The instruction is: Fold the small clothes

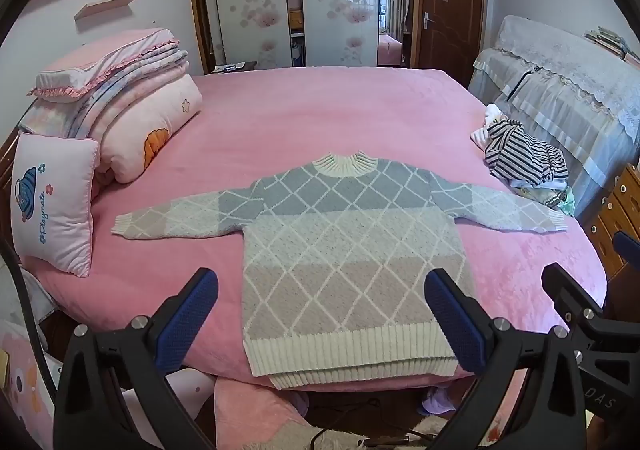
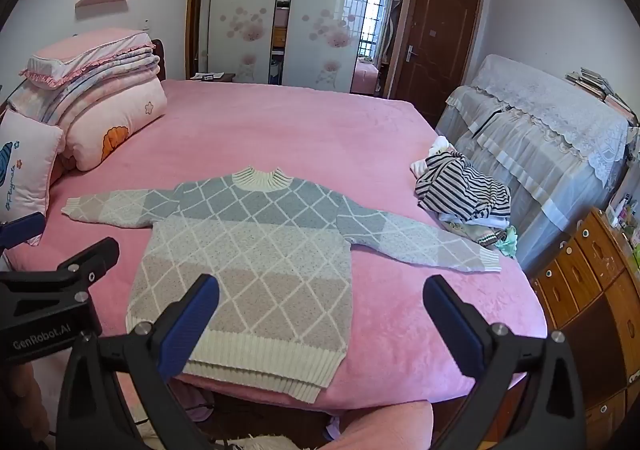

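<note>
Right up front, the left gripper with its black frame and blue ribbed pads stands spread as wide as it goes, nothing between the fingers, poised above the near edge of the bed. The right gripper, same black-and-blue build, is just as wide and just as empty. In the left wrist view the right gripper's black body pokes in at the lower right; in the right wrist view the left one sits at the lower left.

Below them, the small knitted sweater in grey-blue, pale and beige bands with a white diamond lattice lies flat on the pink plush bedspread. Its sleeves stretch out to both sides, cream ribbed collar facing the far end, cream ribbed hem at the near edge.

Off to the right, near the bed's edge, sits a rumpled pile of black-and-white striped clothes. On the left, a stack of folded pink quilts beside a white embroidered cushion.
</note>
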`<state>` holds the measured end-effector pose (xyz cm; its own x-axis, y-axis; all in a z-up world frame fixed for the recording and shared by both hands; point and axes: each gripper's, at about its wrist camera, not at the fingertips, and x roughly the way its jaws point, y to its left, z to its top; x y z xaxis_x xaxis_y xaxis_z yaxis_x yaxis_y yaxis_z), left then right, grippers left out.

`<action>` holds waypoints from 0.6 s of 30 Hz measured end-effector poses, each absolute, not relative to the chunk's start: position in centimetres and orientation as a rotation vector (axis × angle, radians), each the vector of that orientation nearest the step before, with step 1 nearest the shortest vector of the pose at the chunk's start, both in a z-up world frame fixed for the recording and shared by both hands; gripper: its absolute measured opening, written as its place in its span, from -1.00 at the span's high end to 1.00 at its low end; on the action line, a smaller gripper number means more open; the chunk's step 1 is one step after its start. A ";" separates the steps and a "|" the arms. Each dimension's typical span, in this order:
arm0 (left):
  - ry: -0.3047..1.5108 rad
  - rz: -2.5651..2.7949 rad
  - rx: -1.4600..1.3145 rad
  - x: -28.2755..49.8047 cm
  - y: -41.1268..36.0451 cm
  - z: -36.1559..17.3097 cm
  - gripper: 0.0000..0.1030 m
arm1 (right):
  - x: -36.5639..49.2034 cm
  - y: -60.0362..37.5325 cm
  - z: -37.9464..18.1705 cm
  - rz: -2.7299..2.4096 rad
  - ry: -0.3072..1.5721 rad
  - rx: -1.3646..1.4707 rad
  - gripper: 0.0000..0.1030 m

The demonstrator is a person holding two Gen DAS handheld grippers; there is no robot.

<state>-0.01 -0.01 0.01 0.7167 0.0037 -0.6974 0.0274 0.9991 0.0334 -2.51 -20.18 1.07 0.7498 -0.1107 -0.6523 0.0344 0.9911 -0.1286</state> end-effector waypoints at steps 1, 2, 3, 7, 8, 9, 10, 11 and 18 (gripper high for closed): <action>0.773 -0.014 0.041 0.0 0.0 0.0 -0.99 | -2.5 -20.2 1.1 -0.079 0.721 -0.108 -0.99; 0.774 -0.014 0.041 0.0 0.0 0.0 -0.99 | -2.5 -20.2 1.1 -0.078 0.720 -0.108 -0.99; 0.775 -0.015 0.039 0.0 0.0 0.0 -0.99 | -2.5 -20.2 1.1 -0.078 0.720 -0.106 -0.99; 0.776 -0.018 0.040 -0.1 -0.1 0.0 -0.99 | -2.6 -20.3 1.1 -0.080 0.719 -0.108 -0.99; 0.776 -0.019 0.041 -0.1 -0.1 0.0 -0.99 | -2.6 -20.3 1.2 -0.080 0.719 -0.109 -0.99; 0.778 -0.017 0.036 0.0 0.0 0.0 -0.99 | -2.6 -20.3 1.2 -0.081 0.719 -0.109 -0.99; 0.779 -0.017 0.037 0.0 0.0 0.0 -0.99 | -2.6 -20.3 1.2 -0.080 0.718 -0.109 -0.99; 0.779 -0.018 0.037 0.0 0.0 0.0 -0.99 | -2.6 -20.3 1.3 -0.080 0.718 -0.109 -0.99; 0.782 -0.020 0.038 0.0 0.0 0.0 -0.99 | -2.7 -20.6 1.5 -0.083 0.713 -0.106 -0.99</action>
